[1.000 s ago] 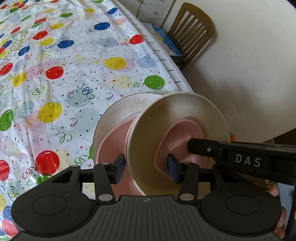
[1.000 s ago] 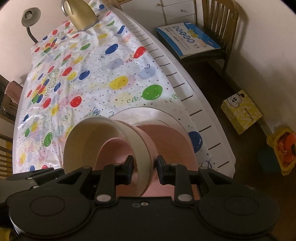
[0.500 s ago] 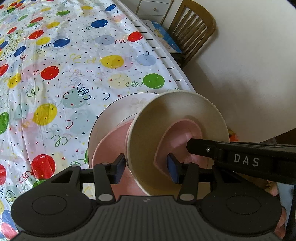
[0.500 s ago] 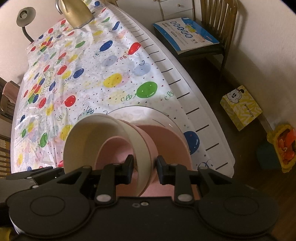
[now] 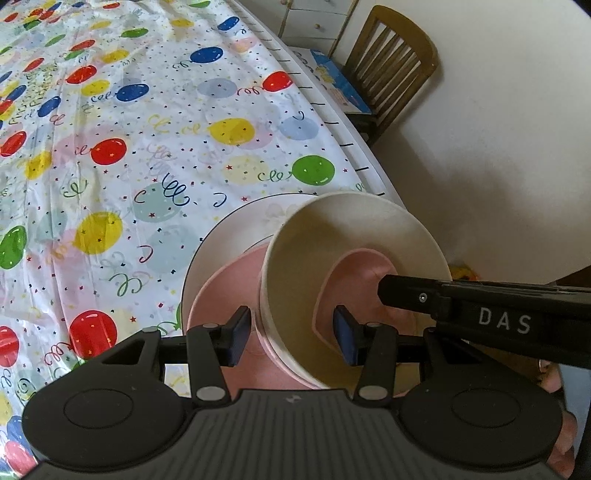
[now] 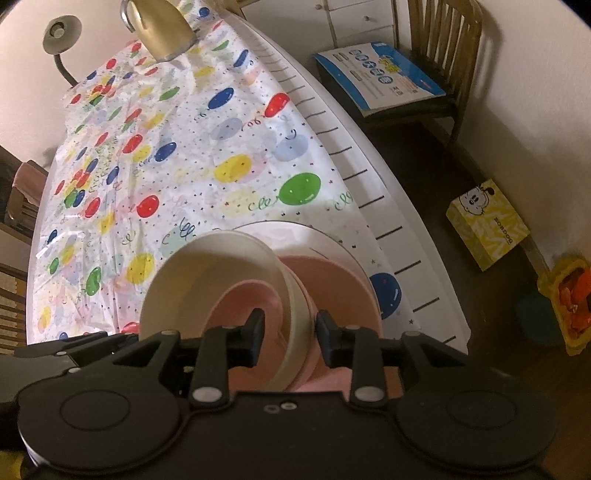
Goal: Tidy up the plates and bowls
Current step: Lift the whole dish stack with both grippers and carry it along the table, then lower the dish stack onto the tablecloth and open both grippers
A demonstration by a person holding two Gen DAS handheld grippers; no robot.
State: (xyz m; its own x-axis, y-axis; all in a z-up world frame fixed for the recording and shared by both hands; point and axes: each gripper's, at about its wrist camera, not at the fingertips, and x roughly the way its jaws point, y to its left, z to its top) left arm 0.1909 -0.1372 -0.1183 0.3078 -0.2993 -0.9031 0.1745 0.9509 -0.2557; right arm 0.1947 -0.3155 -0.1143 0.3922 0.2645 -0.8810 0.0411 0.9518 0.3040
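Note:
A cream bowl (image 5: pixel 354 240) with a pink bowl (image 5: pixel 354 280) nested inside is held over a pink plate (image 5: pixel 225 291) that lies on a white plate (image 5: pixel 236 229). My left gripper (image 5: pixel 291 334) straddles the near rim of the bowls with its jaws apart, not pressing. My right gripper (image 6: pixel 290 334) has its jaws around the right wall of the cream bowl (image 6: pixel 207 266) and pink bowl (image 6: pixel 243 299), with a small gap showing at the right finger. The pink plate (image 6: pixel 340 280) and white plate (image 6: pixel 317 236) lie beneath.
The table (image 6: pixel 369 192) has a balloon-print cloth (image 5: pixel 110 147); the plates sit near its right edge. A wooden chair (image 5: pixel 391 70) with a blue book (image 6: pixel 380 74) stands to the right. A gold kettle (image 6: pixel 162 29) and a lamp (image 6: pixel 59 33) stand at the far end. A yellow box (image 6: pixel 487 221) lies on the floor.
Both grippers and the bowls have stayed almost still. The right gripper's jaws have opened a little around the bowl wall.

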